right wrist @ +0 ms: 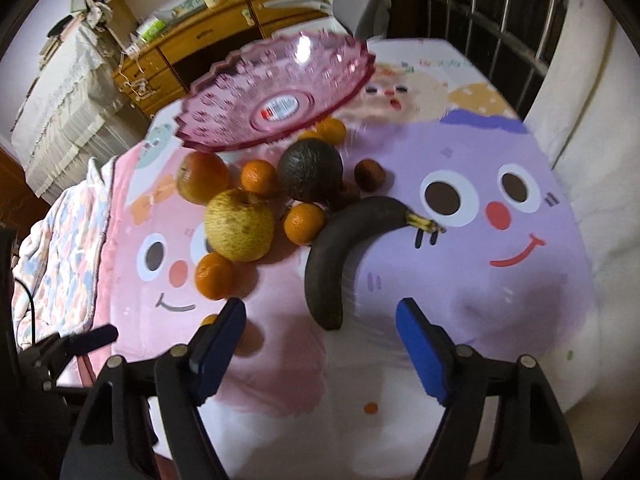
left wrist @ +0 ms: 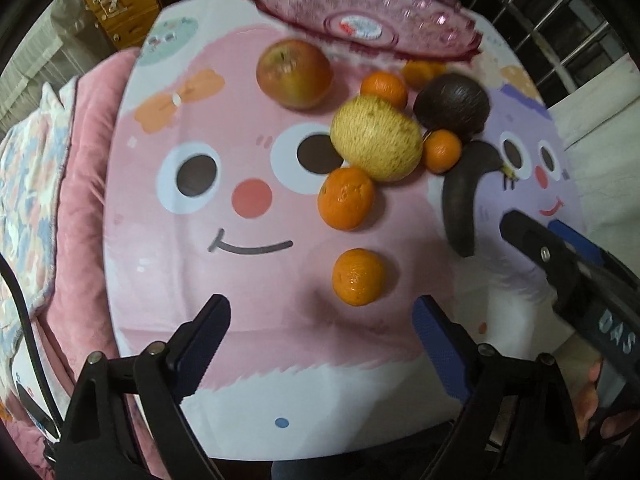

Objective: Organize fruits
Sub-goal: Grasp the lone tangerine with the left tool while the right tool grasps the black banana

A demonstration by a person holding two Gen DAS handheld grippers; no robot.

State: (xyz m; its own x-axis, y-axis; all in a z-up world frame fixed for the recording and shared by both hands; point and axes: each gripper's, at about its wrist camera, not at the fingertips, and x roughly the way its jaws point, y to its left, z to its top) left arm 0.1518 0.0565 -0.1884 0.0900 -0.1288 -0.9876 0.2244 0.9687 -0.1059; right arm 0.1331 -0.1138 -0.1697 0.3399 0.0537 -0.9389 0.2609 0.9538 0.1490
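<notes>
— On the cartoon cloth (left wrist: 248, 320), what's where?
— Left gripper (left wrist: 322, 316) gapes, empty, lined up behind a tangerine (left wrist: 359, 277); blackened banana (right wrist: 340, 256) lies ahead of the right gripper (right wrist: 320, 318), also spread. Pink dish (right wrist: 280, 92) waits beyond.

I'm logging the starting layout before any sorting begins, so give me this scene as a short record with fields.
surface: round table with cartoon-face cloth
dish: pink glass fruit plate, no fruit in it, at the far side
fruit on cloth: red apple, yellow pear, dark avocado, blackened banana, several mandarins
nearest mandarin, just ahead of the left gripper
left gripper: open, holding nothing
right gripper: open, holding nothing, near the banana's lower end
</notes>
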